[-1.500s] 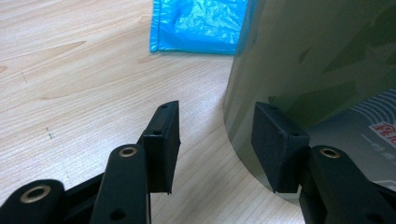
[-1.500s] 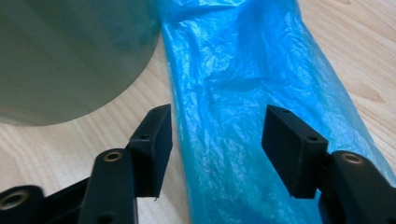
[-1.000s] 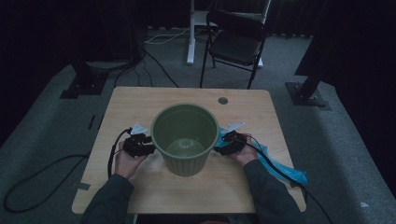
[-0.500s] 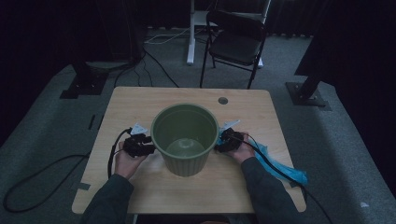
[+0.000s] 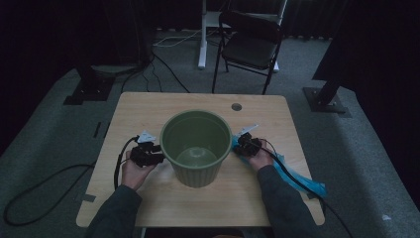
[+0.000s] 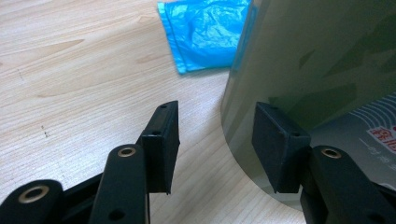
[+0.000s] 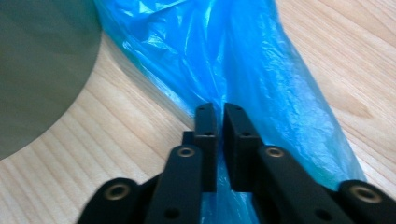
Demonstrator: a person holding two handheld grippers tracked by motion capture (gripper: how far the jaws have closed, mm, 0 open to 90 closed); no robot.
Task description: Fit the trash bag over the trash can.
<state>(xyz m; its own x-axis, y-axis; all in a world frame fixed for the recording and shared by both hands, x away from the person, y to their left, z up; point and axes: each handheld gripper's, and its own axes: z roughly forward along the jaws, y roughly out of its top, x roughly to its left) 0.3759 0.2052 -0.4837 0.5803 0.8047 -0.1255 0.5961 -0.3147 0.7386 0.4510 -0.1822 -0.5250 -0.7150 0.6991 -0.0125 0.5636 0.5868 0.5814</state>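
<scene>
Wooden table [image 5: 148, 119], dim room: my right gripper [image 7: 219, 114] has just clamped the blue bag [image 7: 261, 70]; my left gripper [image 6: 215, 135] gapes beside the unlined green bin [image 5: 196, 148].

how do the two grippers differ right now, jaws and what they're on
The left gripper has its jaws wide apart beside the green bin, one pad against its wall, gripping nothing. The right gripper has just been closing and its jaws are pinched nearly together on the blue plastic bag, which lies on the table. Both are black, hand-held and sit low at the bin's sides.
</scene>
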